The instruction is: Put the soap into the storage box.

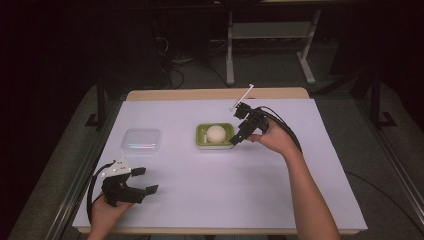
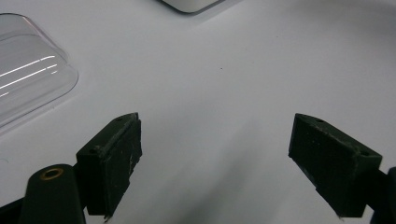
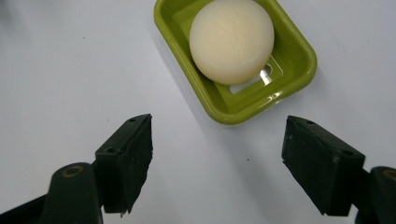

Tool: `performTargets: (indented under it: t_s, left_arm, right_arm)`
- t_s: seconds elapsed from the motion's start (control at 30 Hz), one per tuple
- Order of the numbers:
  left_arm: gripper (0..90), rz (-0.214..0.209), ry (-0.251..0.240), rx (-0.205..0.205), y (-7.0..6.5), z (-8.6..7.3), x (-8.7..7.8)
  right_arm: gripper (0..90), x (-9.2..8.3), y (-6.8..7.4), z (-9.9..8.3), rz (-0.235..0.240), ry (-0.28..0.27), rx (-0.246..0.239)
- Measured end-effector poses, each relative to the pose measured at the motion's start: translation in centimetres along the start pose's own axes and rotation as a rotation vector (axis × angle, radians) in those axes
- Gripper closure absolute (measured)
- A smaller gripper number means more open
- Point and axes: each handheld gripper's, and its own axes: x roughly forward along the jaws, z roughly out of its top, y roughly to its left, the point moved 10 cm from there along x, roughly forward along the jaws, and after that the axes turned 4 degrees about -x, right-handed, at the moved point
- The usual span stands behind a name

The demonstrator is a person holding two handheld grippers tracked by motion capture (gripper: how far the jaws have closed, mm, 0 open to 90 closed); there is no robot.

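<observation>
Lower left of the high view, the left gripper (image 1: 145, 181) hangs wide open, holding nothing. Above it lies a clear lid (image 1: 141, 141). At centre, the right gripper (image 1: 239, 133), jaws wide and empty, sits just beside a green dish (image 1: 201, 141) holding a pale soap (image 1: 216, 133).

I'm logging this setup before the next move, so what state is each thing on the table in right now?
Green soap dish: uncovered, upright on the table, soap inside.
Round white soap: resting in the dish, not gripped.
Clear lid: lying on the table, apart from the dish.
Left gripper: open, empty, near the lid.
Right gripper: open, empty, just short of the dish.
</observation>
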Motion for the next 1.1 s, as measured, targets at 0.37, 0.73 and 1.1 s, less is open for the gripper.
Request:
performTargets:
  t_s: [0.37, 0.73, 1.1]
  left_arm:
    - [16.5, 0.001, 0.001, 0.001, 0.0, 0.0, 0.0]
    - [16.5, 0.003, 0.007, 0.005, 0.0, -0.1, 0.0]
    - [16.5, 0.002, 0.016, 0.007, -0.1, -0.2, 0.1]
  right_arm:
    - [23.1, -0.7, 0.5, -1.0, 0.001, -0.008, 0.004]
    - [22.0, -0.7, 1.2, -2.1, 0.005, -0.012, 0.000]
    - [22.2, -1.4, 2.1, -3.1, 0.000, -0.026, -0.018]
